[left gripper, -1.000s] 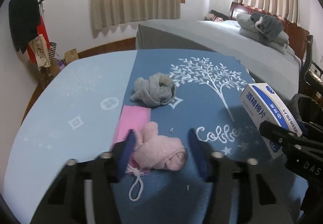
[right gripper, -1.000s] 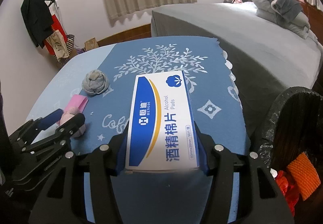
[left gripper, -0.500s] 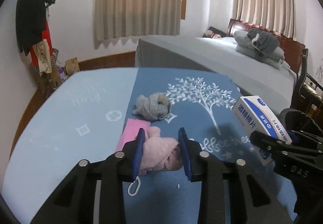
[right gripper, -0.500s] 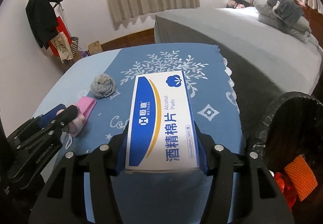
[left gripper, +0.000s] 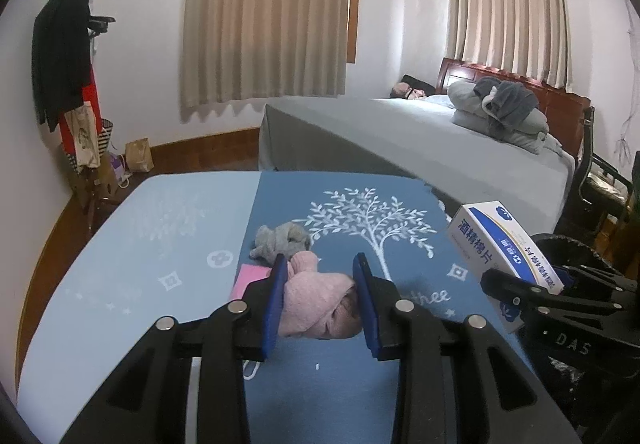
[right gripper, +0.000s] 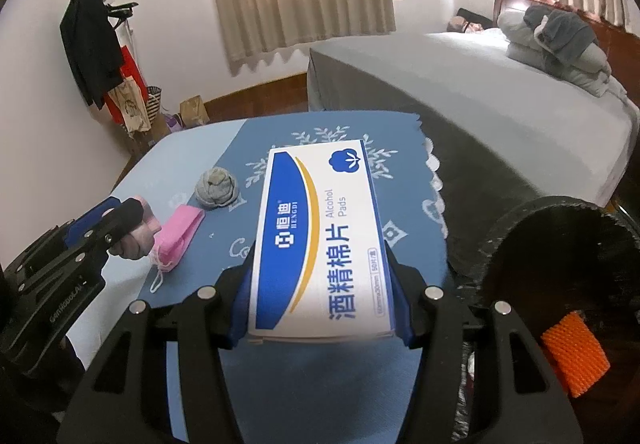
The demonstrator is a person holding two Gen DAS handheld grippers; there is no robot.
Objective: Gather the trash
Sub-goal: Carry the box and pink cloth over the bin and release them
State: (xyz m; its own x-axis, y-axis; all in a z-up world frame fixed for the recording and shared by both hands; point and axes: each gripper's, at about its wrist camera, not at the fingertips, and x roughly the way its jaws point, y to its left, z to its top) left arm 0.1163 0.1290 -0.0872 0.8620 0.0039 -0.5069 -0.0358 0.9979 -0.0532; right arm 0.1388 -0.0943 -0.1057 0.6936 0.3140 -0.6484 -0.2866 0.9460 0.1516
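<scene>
My left gripper (left gripper: 320, 276) is shut on a pink rolled cloth (left gripper: 316, 304) and holds it above the blue tablecloth (left gripper: 360, 384). It also shows in the right wrist view (right gripper: 120, 220) with the pink cloth (right gripper: 138, 238). My right gripper (right gripper: 320, 256) is shut on a white and blue alcohol pads box (right gripper: 316, 240), held above the table edge; the box also shows in the left wrist view (left gripper: 500, 248). A pink face mask (right gripper: 180, 232) and a grey balled cloth (right gripper: 216, 186) lie on the table. A black trash bin (right gripper: 560, 284) stands at the right.
The bin holds an orange mesh piece (right gripper: 572, 356). A bed (left gripper: 420, 140) with folded bedding stands behind the table. A coat rack (left gripper: 68, 84) with clothes and bags is at the far left wall.
My left gripper closed on the pink rolled cloth and lifted it off the table. My right gripper keeps the box and has risen a little.
</scene>
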